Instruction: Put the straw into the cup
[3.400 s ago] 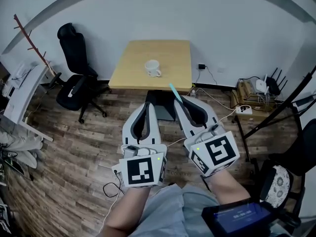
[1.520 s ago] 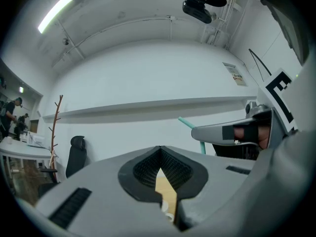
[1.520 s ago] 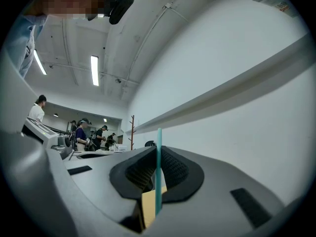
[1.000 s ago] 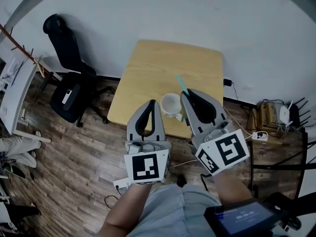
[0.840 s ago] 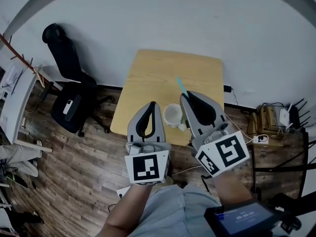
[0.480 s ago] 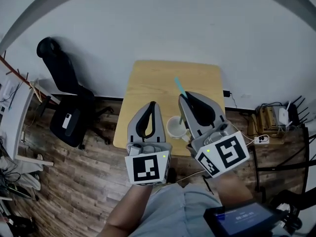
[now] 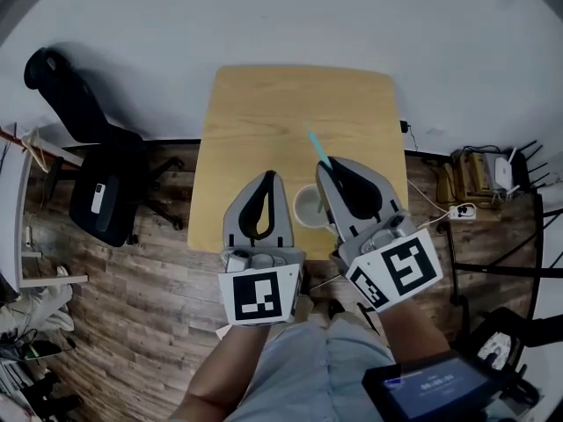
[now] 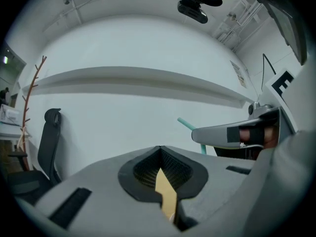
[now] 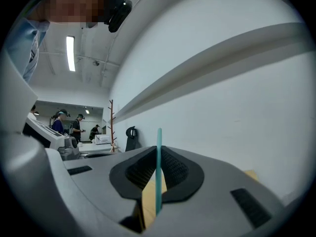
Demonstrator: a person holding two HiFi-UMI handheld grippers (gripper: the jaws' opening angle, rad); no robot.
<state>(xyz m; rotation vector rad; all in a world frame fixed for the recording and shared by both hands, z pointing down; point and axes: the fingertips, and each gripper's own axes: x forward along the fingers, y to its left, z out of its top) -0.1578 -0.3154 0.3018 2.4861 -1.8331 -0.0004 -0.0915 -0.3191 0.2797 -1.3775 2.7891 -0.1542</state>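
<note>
A white cup (image 7: 308, 207) stands near the front edge of the wooden table (image 7: 264, 112), between my two grippers in the head view. My right gripper (image 7: 327, 168) is shut on a teal straw (image 7: 317, 146) that sticks up and away past the jaw tips, just right of the cup. The same straw (image 9: 159, 167) stands upright between the shut jaws in the right gripper view. My left gripper (image 7: 268, 178) is shut with nothing in it, just left of the cup. In the left gripper view the straw's tip (image 8: 185, 124) shows above the right gripper's jaw.
A black office chair (image 7: 88, 148) stands left of the table on the wooden floor. At the right are a small crate with routers (image 7: 479, 172) and a power strip (image 7: 460, 211) with cables. The white wall runs behind the table.
The table and cup have drawn closer beneath me; the cup now sits between the two grippers, and the straw's tip is over the table beside the cup.
</note>
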